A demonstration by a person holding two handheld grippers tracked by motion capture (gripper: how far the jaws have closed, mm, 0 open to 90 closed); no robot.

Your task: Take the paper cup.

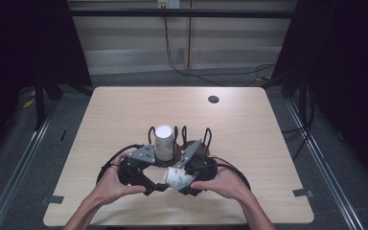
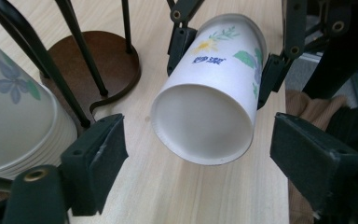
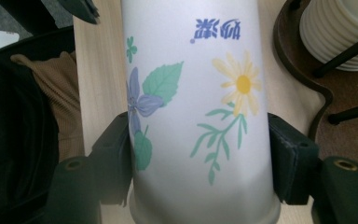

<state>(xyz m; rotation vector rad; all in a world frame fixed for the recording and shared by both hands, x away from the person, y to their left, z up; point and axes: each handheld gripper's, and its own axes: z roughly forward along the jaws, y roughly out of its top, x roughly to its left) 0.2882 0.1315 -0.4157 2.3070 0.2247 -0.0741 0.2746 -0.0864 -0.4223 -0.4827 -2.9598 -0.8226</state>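
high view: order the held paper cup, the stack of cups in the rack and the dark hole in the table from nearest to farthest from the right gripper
1. Paper cup: lying on its side in the jaws of the right gripper, at the near edge.
2. Stack of cups: upright in the wire rack, just beyond the gripper and a bit left.
3. Dark hole: far side of the table, right of centre.

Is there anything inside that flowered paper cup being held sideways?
The paper cup, clamped by the right gripper, looks empty: bare white walls and bottom show through its open mouth.

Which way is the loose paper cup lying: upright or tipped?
Tipped: the paper cup lies sideways, clamped in the right gripper, its open mouth facing the open left gripper.
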